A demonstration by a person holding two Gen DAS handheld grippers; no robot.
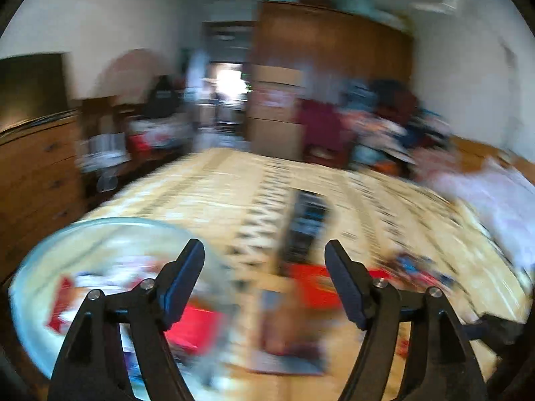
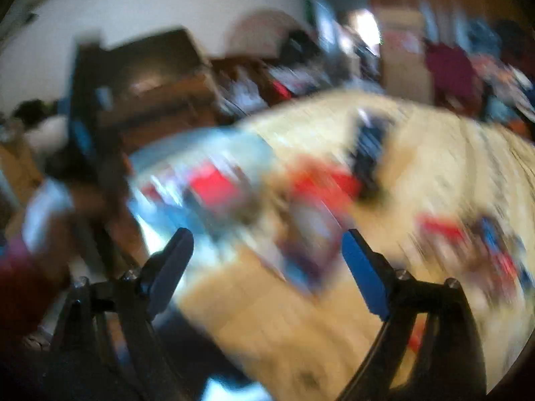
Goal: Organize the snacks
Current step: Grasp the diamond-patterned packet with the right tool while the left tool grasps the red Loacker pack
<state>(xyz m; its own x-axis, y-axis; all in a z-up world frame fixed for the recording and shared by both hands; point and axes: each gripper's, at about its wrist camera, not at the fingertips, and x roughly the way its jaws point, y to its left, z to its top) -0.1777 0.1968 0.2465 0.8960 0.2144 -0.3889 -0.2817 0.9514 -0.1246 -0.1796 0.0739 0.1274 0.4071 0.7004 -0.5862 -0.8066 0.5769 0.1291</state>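
Note:
Both views are motion-blurred. A clear glass bowl sits on the patterned bed at lower left and holds red and white snack packets. My left gripper is open and empty, just right of the bowl. More snack packets lie on the bed: a red one, a brownish one and a red-blue one. In the right wrist view my right gripper is open and empty above a packet, with the bowl to its left.
A dark remote-like object lies on the bed beyond the packets, also in the right wrist view. A wooden dresser stands left, a wardrobe behind, and a clothes pile at the right. The other gripper shows at left.

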